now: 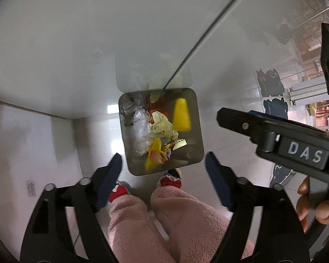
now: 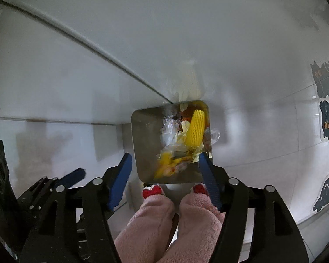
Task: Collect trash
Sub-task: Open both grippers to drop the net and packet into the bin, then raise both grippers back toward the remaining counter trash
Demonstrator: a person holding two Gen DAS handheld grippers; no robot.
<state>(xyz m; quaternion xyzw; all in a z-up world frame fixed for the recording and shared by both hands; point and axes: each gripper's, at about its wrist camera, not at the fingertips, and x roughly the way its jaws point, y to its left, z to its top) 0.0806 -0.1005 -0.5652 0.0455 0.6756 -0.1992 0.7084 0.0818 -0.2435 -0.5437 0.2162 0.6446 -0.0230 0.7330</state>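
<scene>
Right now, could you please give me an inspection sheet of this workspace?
Surface: glossy pale floor tiles.
Job's things: metal bin on the floor, holding yellow foam net, clear plastic, crumpled wrappers.
Clutter: nothing seen outside the bin.
Grippers: left gripper open and empty above the bin; right gripper open and empty.
Cables: nothing seen.
Surroundings: white wall panels; cat stickers on the wall at right; person's pink trousers, slippers with red bows.

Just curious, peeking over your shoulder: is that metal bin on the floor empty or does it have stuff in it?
Partly filled: the metal bin holds crumpled plastic wrappers and yellow foam netting.
</scene>
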